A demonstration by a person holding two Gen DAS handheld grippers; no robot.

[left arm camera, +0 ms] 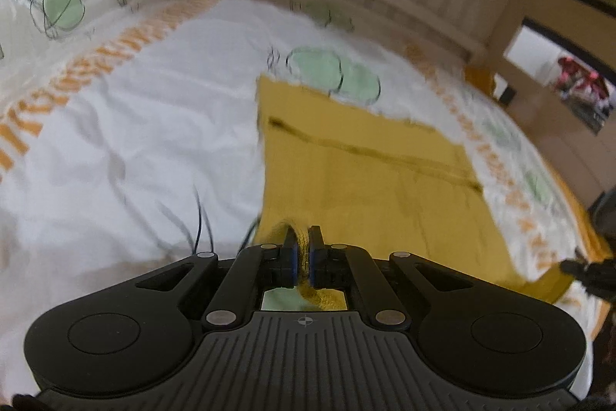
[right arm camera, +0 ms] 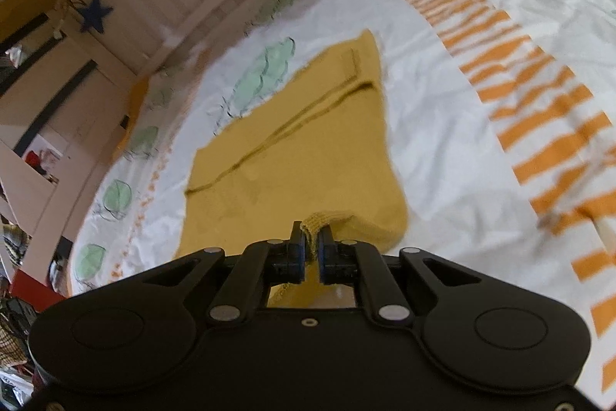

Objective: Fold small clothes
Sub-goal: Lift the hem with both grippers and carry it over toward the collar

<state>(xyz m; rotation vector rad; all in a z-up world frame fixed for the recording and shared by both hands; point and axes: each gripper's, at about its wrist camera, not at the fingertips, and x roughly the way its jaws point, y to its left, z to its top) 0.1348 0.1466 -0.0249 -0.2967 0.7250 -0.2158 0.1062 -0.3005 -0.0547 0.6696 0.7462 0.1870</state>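
While my left claw (left arm camera: 302, 244) and right claw (right arm camera: 312, 246) each pinch a near corner of the yellow cloth (left arm camera: 369, 176), spread on the bedsheet (left arm camera: 154, 126), uneven lifting could skew my fold.

Ahead of the black left hand-held gripper (left arm camera: 302, 249) lies a mustard-yellow knitted cloth (left arm camera: 369, 180) with a darker olive stripe. The bed sheet (left arm camera: 134, 126) is white, with pale green leaf shapes outlined in black and bands of orange stripes.
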